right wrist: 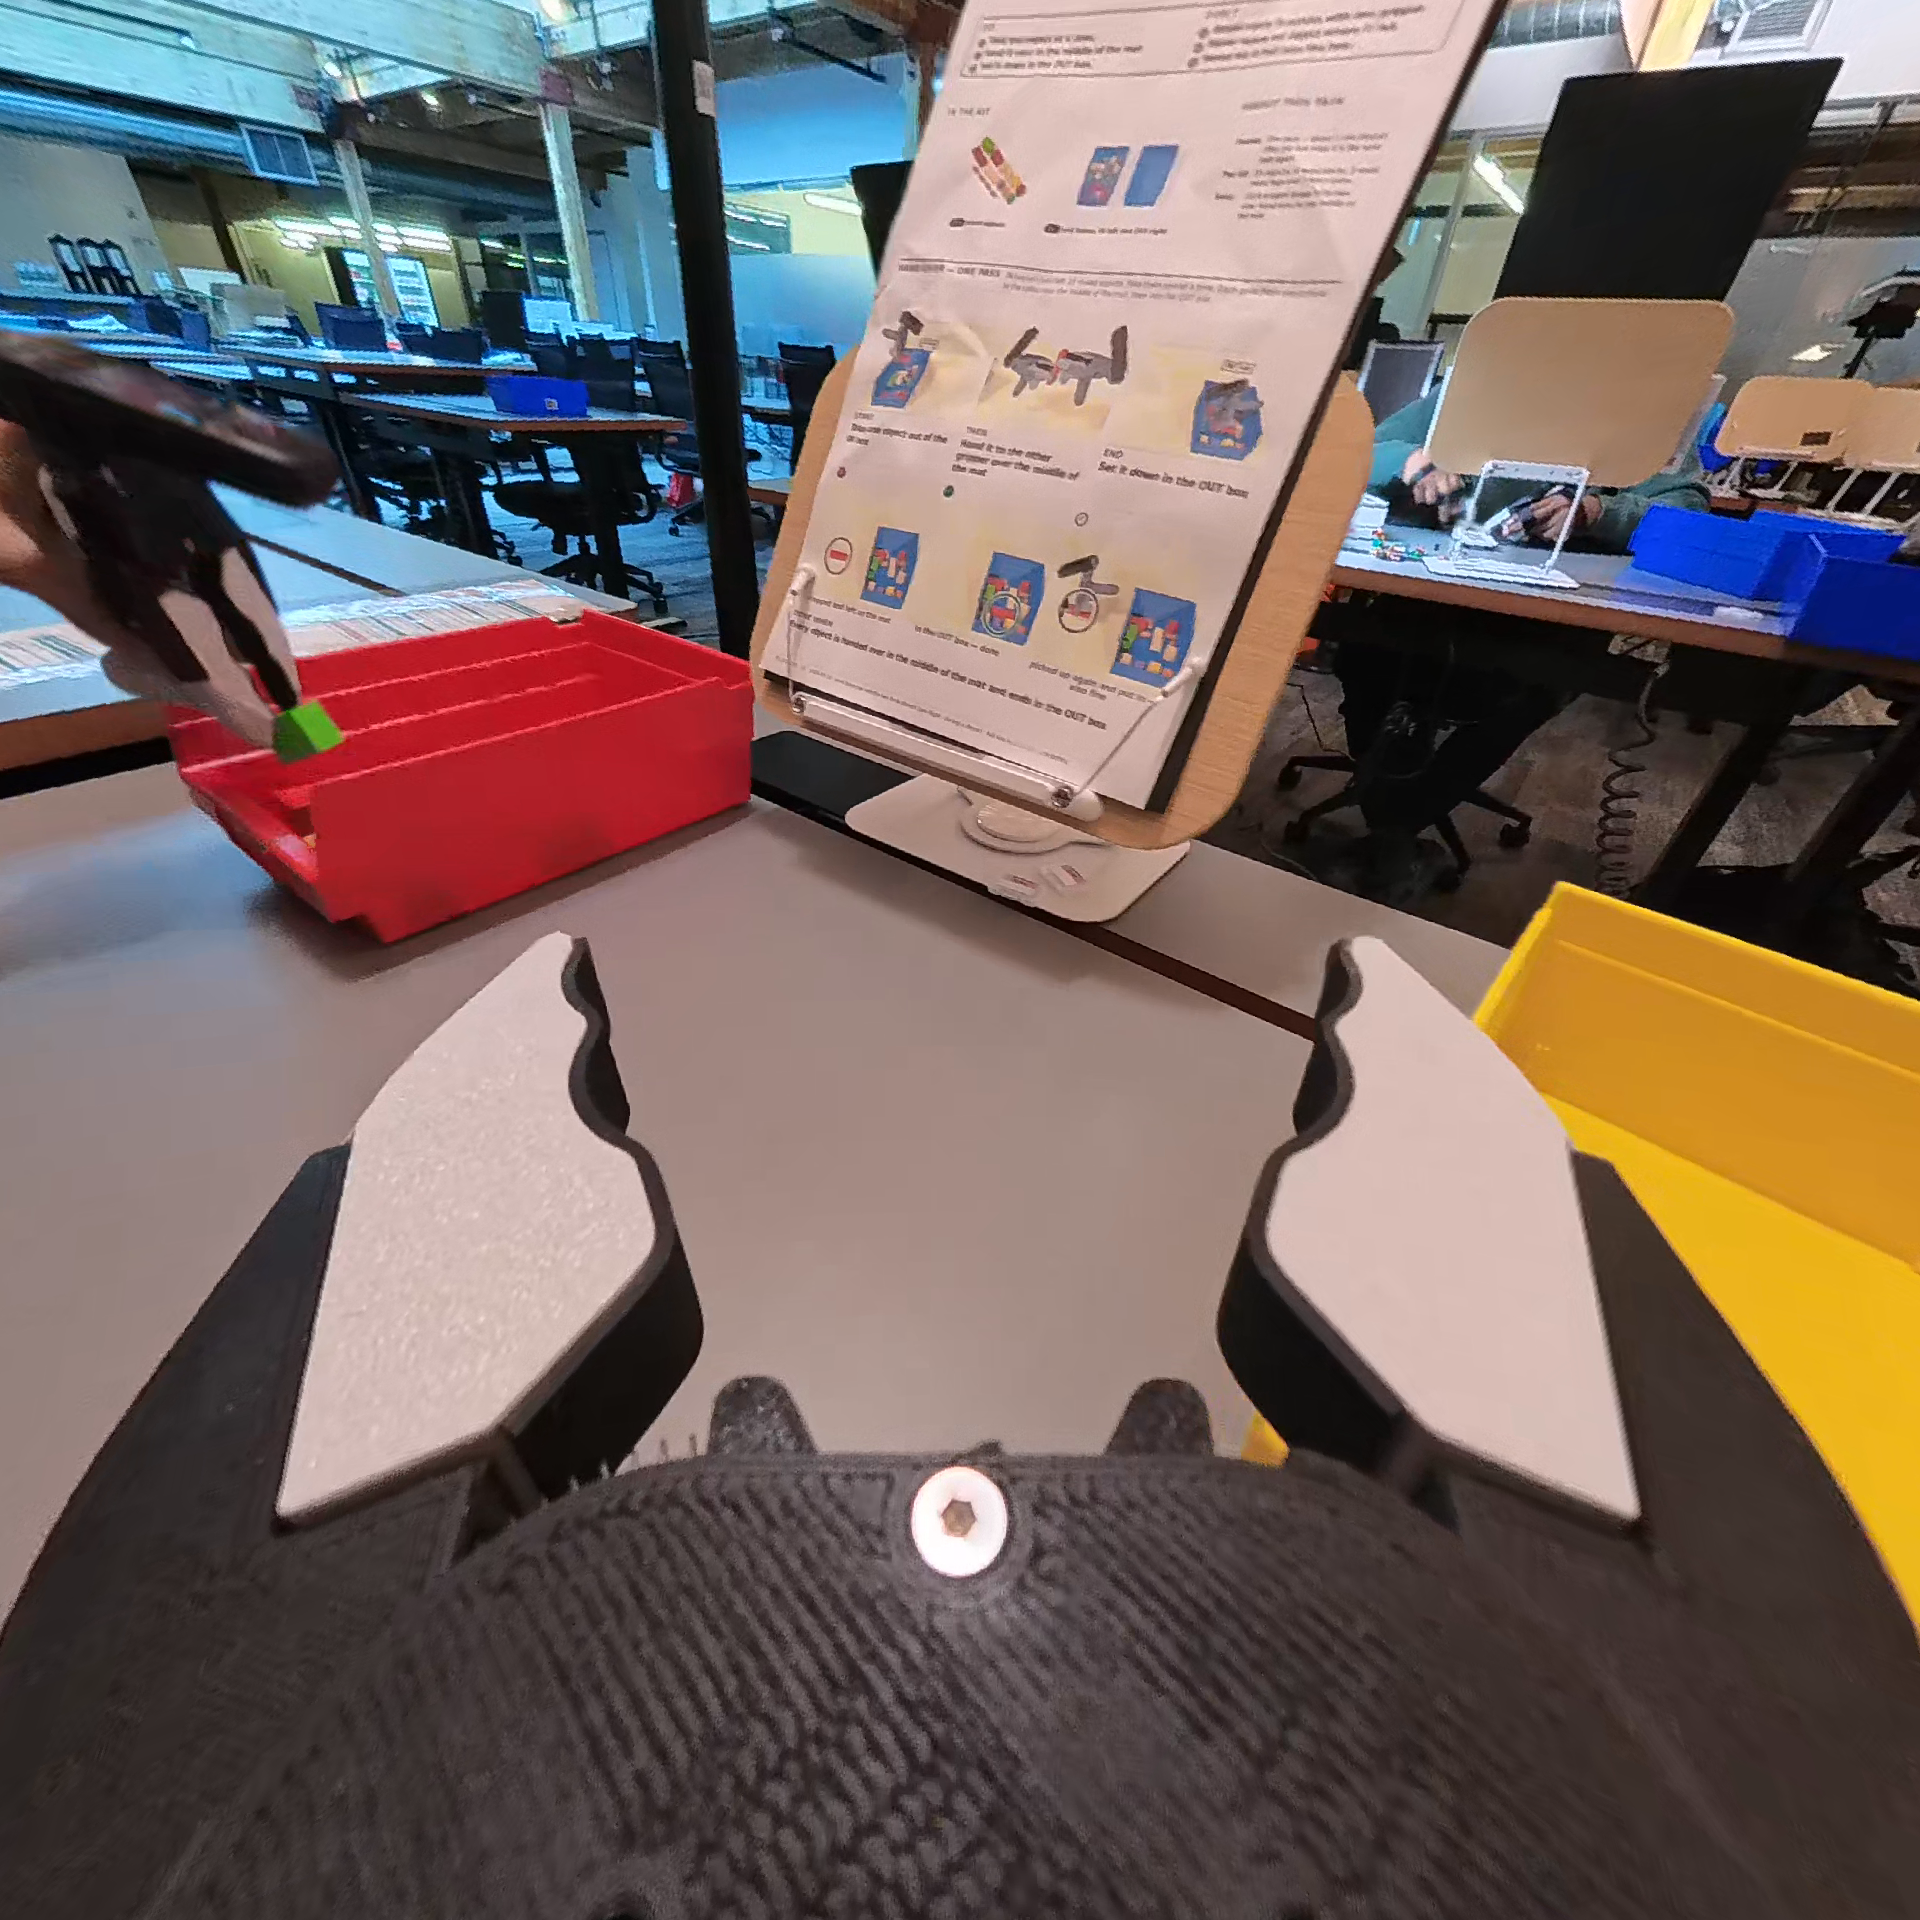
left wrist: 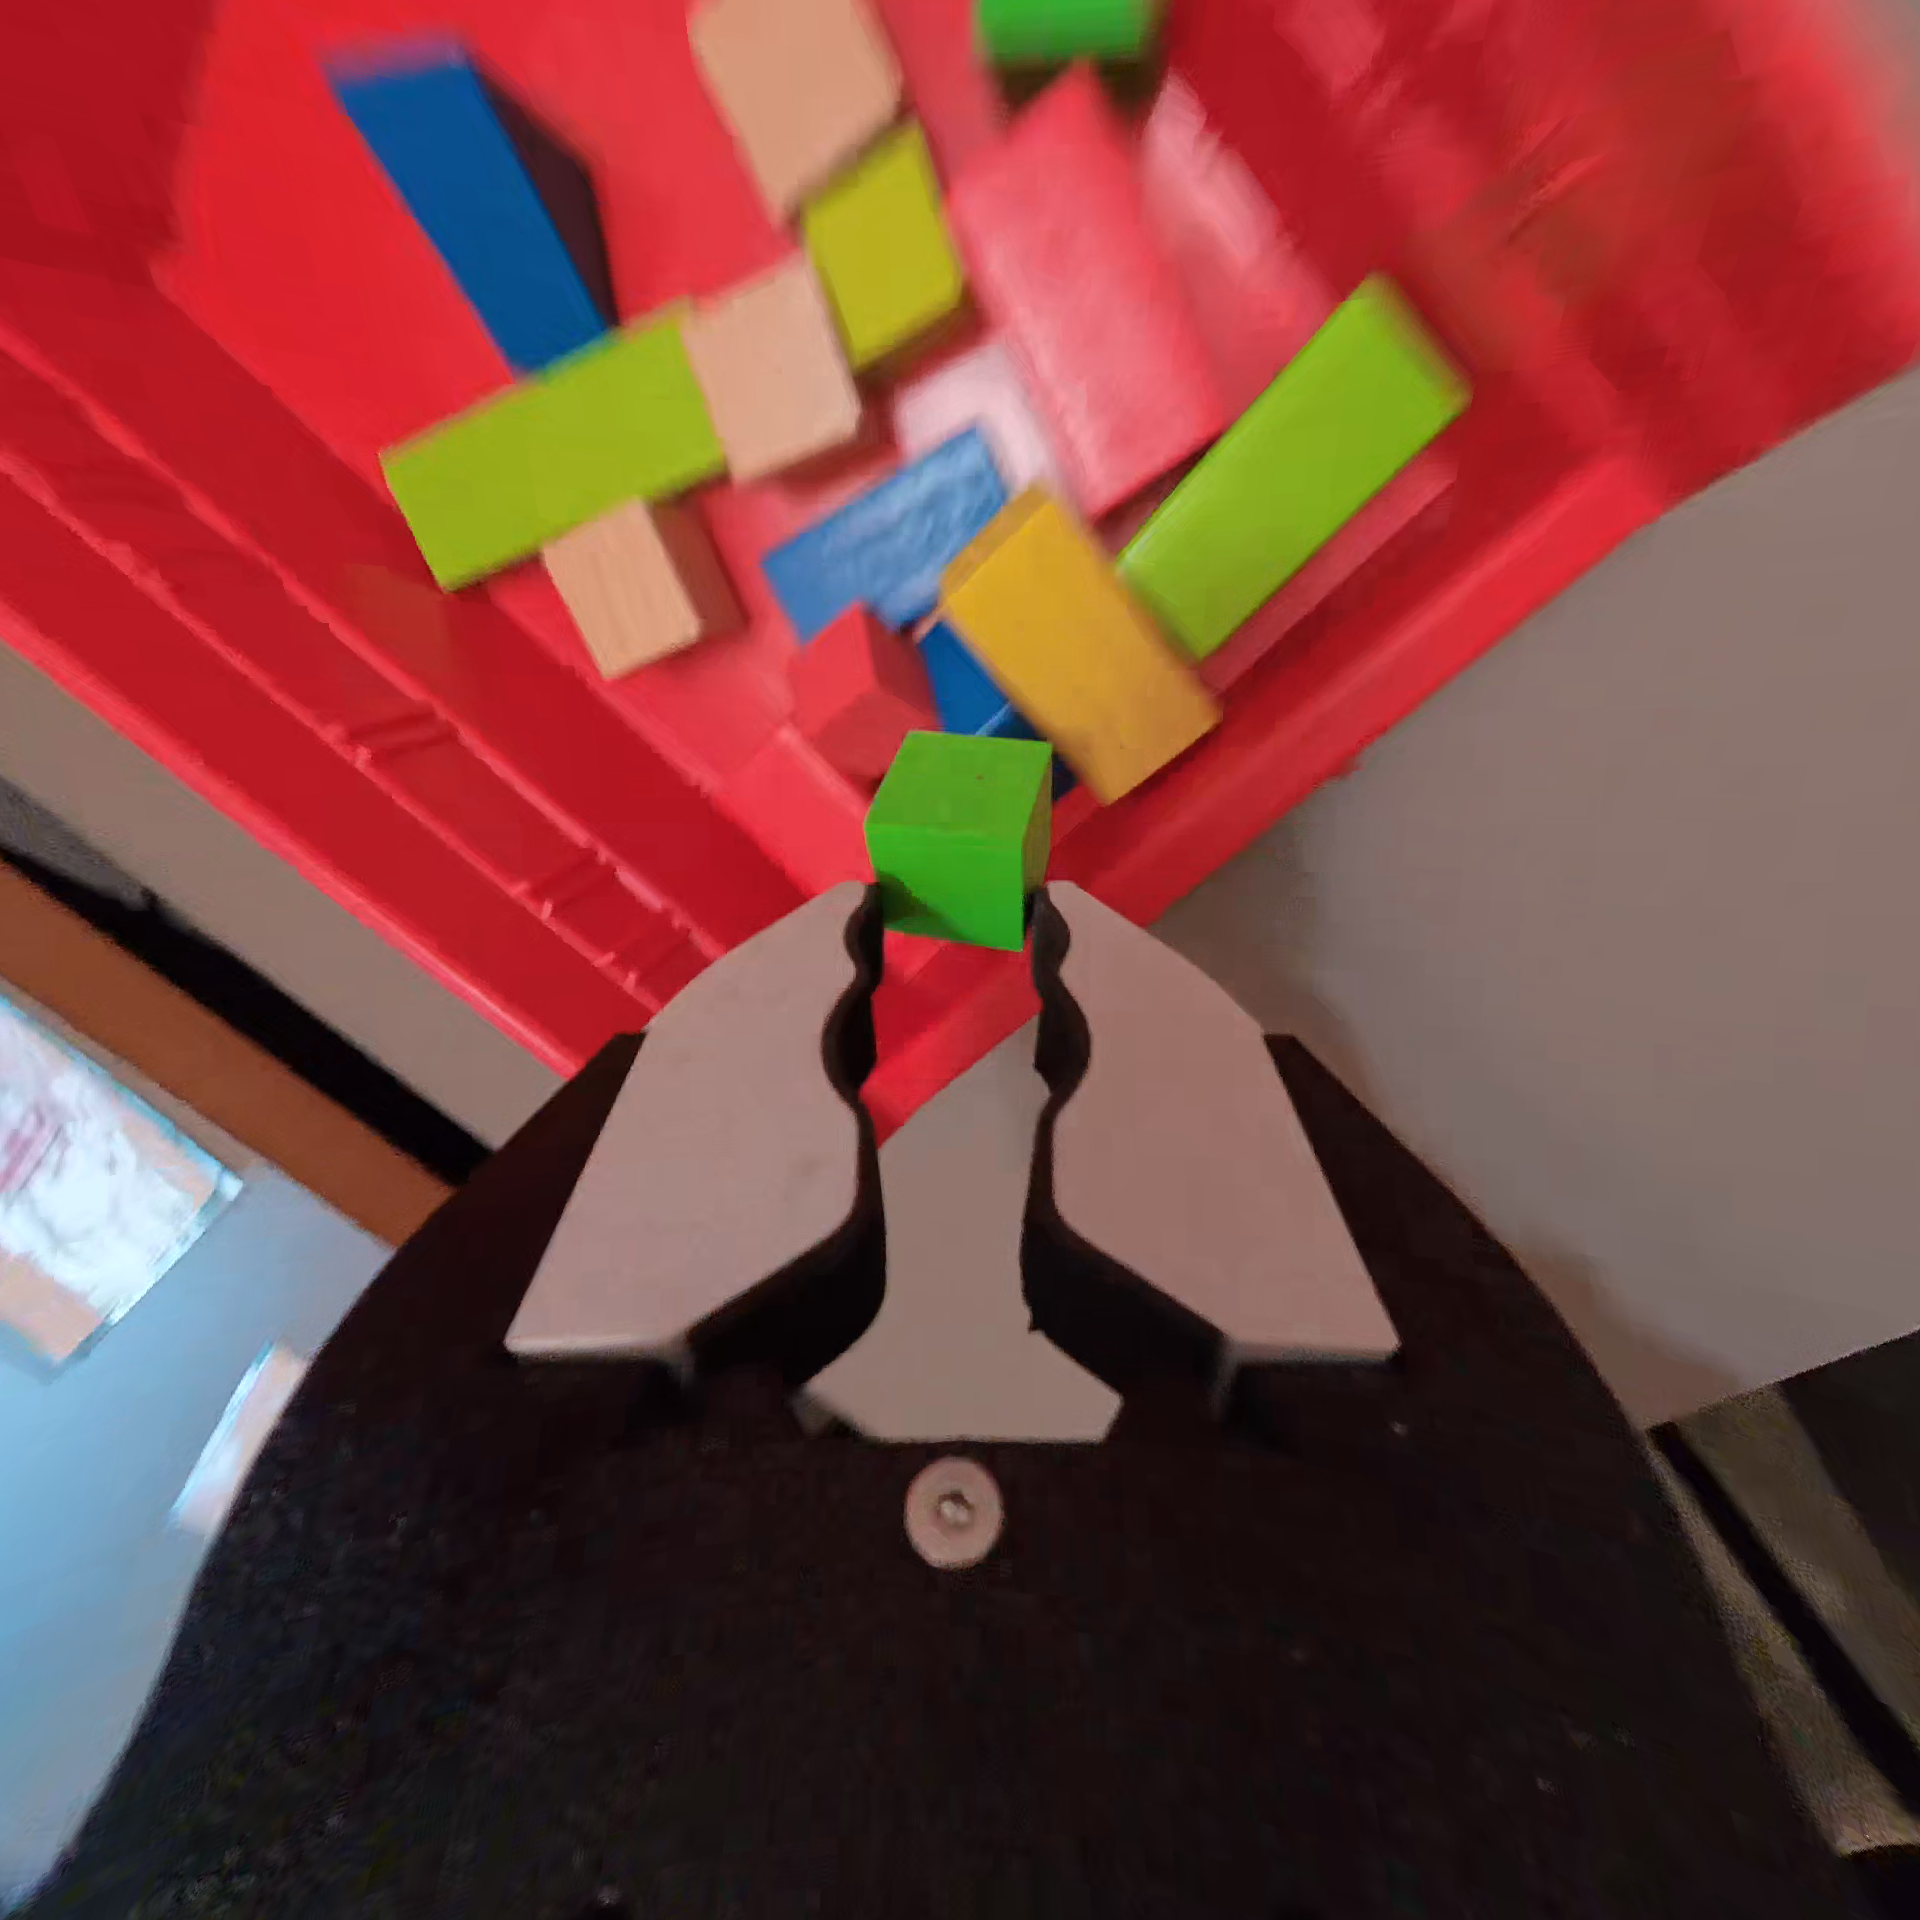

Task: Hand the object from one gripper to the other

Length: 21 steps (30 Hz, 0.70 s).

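My left gripper [left wrist: 956, 904] is shut on a small green cube [left wrist: 961, 836], pinched at the very fingertips, above the near corner of the red bin [left wrist: 468, 790]. The right wrist view shows the same left gripper [right wrist: 265, 691] at the far left with the green cube [right wrist: 307, 727] at its tips over the red bin [right wrist: 499, 821]. My right gripper [right wrist: 961, 987] is wide open and empty, low over the grey table [right wrist: 935, 1143] between the two bins.
The red bin holds several loose wooden blocks: green [left wrist: 1288, 468], yellow [left wrist: 1081, 644], blue [left wrist: 468, 197], red and plain wood. A yellow bin [right wrist: 1714, 1091] stands at the right. An instruction sheet on a stand [right wrist: 1091, 416] rises behind the table's middle. A person works at a far table. About 55 cm separates my left fingertips from my right.
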Each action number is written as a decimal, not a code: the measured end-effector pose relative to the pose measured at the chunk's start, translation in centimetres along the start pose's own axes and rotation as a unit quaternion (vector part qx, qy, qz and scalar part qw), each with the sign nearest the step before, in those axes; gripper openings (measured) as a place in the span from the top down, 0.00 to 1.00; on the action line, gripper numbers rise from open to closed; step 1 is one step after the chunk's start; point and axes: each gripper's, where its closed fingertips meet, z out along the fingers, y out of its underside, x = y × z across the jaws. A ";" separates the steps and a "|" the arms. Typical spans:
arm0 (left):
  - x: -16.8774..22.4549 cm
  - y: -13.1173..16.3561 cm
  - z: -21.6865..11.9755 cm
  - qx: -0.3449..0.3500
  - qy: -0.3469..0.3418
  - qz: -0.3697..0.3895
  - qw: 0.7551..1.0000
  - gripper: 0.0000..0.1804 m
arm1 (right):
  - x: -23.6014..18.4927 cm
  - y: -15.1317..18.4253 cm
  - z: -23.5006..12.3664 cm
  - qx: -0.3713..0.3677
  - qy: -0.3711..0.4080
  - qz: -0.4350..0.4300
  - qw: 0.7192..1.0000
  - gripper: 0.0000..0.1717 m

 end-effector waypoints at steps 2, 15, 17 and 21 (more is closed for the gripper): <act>2.2 -2.4 -2.8 0.098 0.023 -0.007 0.995 0.86 | -1.3 -0.3 0.4 0.004 -0.021 -0.002 1.000 0.27; 26.4 -15.7 -13.8 0.476 0.202 0.128 0.846 0.86 | -17.1 -1.8 2.3 0.020 -0.295 0.022 0.955 0.53; 28.5 -16.8 -14.1 0.489 0.215 0.146 0.833 0.86 | -17.7 -1.5 2.4 0.011 -0.309 0.037 0.950 0.50; 30.7 -18.3 -13.7 0.494 0.224 0.163 0.824 0.86 | -18.4 -1.8 1.7 0.020 -0.352 0.080 0.932 0.61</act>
